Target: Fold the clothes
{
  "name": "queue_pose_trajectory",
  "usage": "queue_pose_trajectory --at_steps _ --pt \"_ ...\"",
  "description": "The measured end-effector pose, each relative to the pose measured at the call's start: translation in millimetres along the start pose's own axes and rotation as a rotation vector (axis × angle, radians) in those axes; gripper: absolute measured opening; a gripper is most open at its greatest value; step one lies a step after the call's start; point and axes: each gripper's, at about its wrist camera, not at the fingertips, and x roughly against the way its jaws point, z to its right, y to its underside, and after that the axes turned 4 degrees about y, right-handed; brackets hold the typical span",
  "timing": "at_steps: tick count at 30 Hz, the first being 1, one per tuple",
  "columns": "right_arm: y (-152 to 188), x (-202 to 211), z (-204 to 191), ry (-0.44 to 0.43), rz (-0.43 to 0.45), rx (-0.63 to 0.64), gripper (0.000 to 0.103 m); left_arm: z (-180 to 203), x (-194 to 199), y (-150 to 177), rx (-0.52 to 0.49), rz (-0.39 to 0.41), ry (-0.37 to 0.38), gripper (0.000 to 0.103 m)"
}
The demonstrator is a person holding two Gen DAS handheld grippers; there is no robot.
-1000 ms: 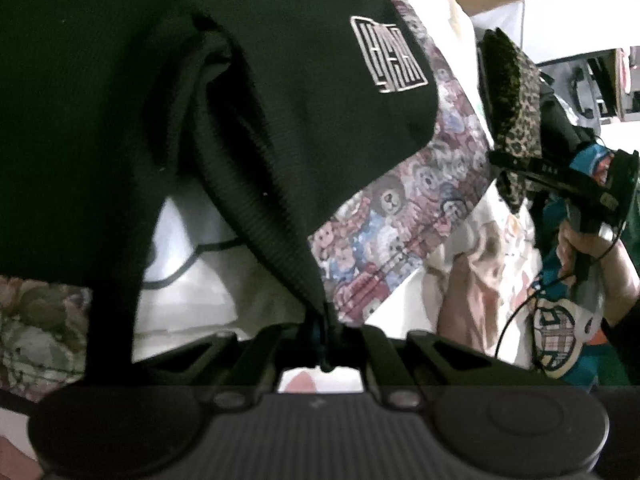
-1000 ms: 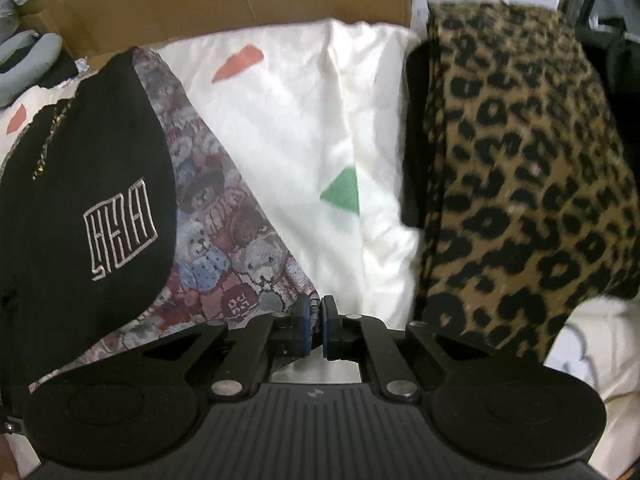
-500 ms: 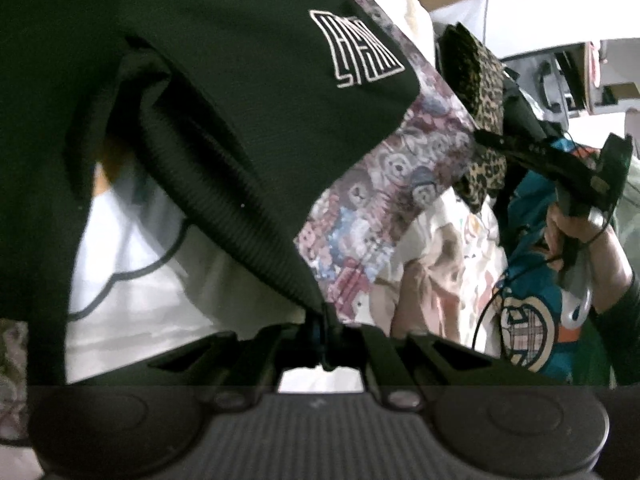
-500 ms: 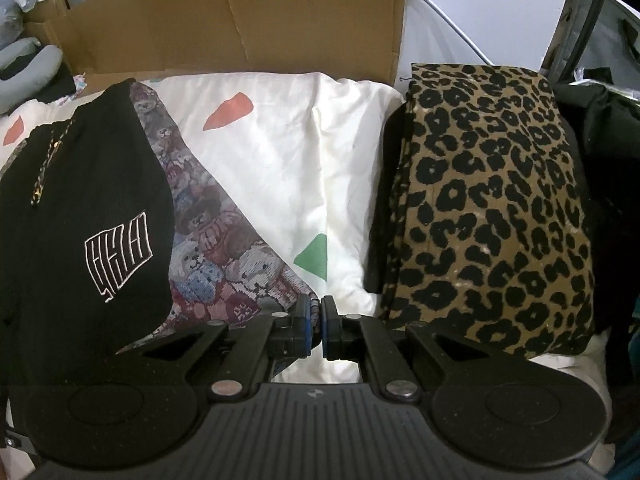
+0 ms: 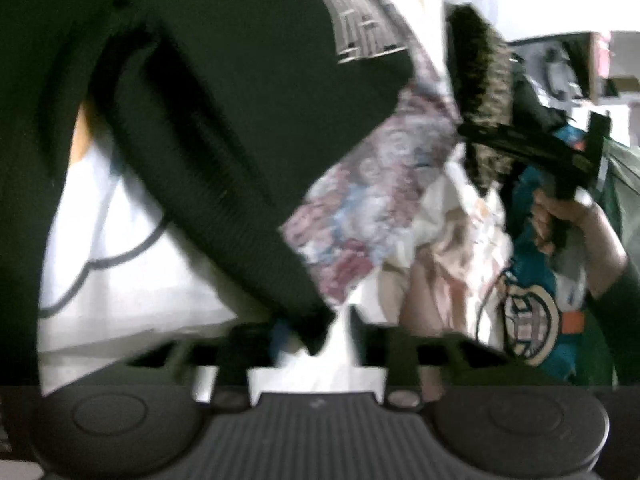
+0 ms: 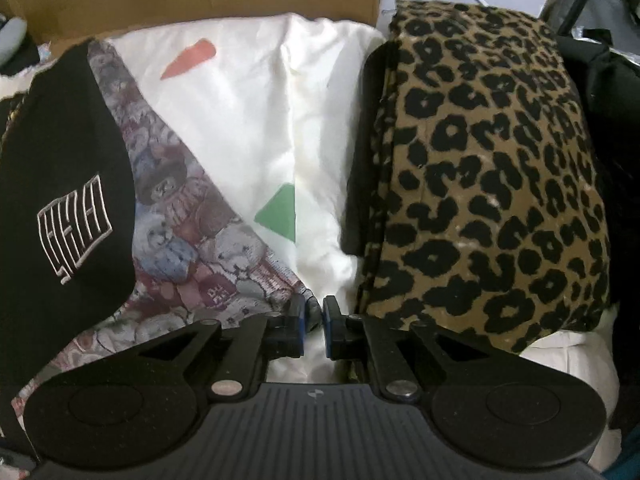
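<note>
Both grippers' jaws have just been opening: left gripper [image 5: 316, 344] spread wide, releasing the black ribbed garment [image 5: 224, 132] onto the bear-print cloth [image 6: 184, 236], right gripper [image 6: 312, 328] slightly parted, empty.

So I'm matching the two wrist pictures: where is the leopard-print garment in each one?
Left wrist view: leopard-print garment shows upper right, small and blurred, behind the right gripper.
Right wrist view: it fills the right half, folded, lying on the white sheet.
Shared landmark: the black garment with its white outlined logo, over the bear-print cloth.
</note>
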Motion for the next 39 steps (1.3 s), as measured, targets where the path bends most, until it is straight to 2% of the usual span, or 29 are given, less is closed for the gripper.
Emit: queue_pose_trajectory --at_steps 2,3,10,19,23,25,27,31,36,39 --pt "-2.2 7.4 -0.5 -0.021 0.029 0.003 0.039 4.9 11.5 -0.2 -0.036 0.016 0.003 0.064" --pt "-3.9 11.0 -1.2 -0.030 0.050 0.004 0.042 5.3 17.5 -2.5 -0.039 0.024 0.001 0.064" --pt "-24.6 18.7 -15.2 -0.106 0.116 0.005 0.042 -3.0 70.8 -26.8 -0.050 0.146 -0.090 0.064" --pt "-47.1 10.0 -36.1 -0.099 0.156 0.019 0.042 -52.1 133.5 -63.5 0.025 0.327 -0.227 0.064" --pt "-55.7 3.9 -43.5 -0.064 0.180 0.023 0.042 -70.8 155.2 -72.8 0.028 0.355 -0.321 0.061" --pt "-59.7 2.3 -47.3 -0.044 0.199 0.030 0.042 -77.3 169.3 -77.3 0.027 0.385 -0.408 0.056" --pt "-65.3 1.1 -51.5 -0.037 0.218 0.040 0.042 -82.8 183.8 -82.3 0.019 0.408 -0.483 0.055" --pt "-78.6 -4.1 -59.5 -0.074 0.241 0.056 0.042 -95.2 213.9 -93.1 -0.017 0.438 -0.588 0.055" --pt "-96.9 -15.2 -80.9 -0.128 0.263 0.075 0.042 -127.2 244.3 -109.2 0.021 0.504 -0.655 0.055" --pt "-107.1 -25.0 -99.1 -0.136 0.274 0.115 0.042 -142.1 251.5 -117.9 0.028 0.532 -0.663 0.054"
